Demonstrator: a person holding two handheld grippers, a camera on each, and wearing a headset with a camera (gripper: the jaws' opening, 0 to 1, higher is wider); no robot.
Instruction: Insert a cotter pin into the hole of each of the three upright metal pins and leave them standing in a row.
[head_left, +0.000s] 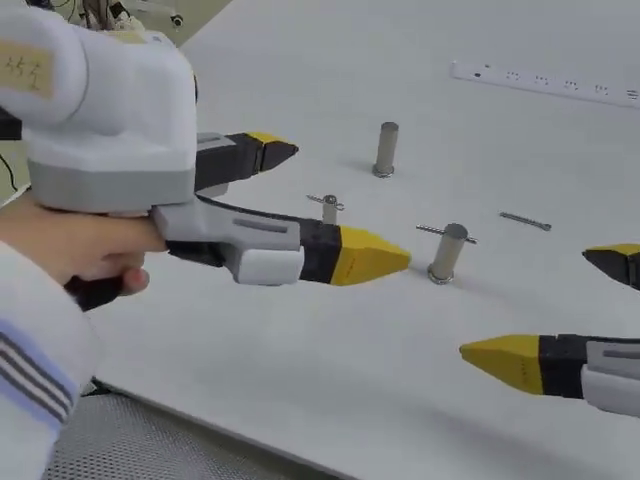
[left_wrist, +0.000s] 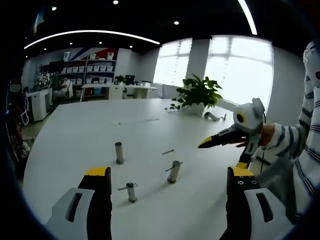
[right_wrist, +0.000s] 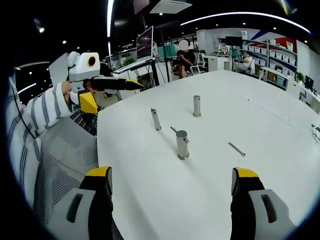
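Three upright metal pins stand on the white table (head_left: 300, 390). The far pin (head_left: 386, 150) has a bare hole. The small middle pin (head_left: 330, 209) and the thick near pin (head_left: 447, 253) each carry a cotter pin. A loose cotter pin (head_left: 525, 221) lies flat to the right. My left gripper (head_left: 342, 205) hovers open just left of the pins. My right gripper (head_left: 528, 303) is open at the right edge, apart from them. The left gripper view shows the pins (left_wrist: 174, 171) and the loose cotter pin (left_wrist: 167, 151) ahead of its jaws. The right gripper view shows the near pin (right_wrist: 182, 144) and the loose cotter pin (right_wrist: 236, 149).
A white power strip (head_left: 545, 82) lies at the table's far right. A potted plant (left_wrist: 197, 95) stands at the table's far end. The table's near edge runs close below the grippers, with mesh chair fabric (head_left: 130, 440) beyond it. Desks, shelves and seated people fill the room behind.
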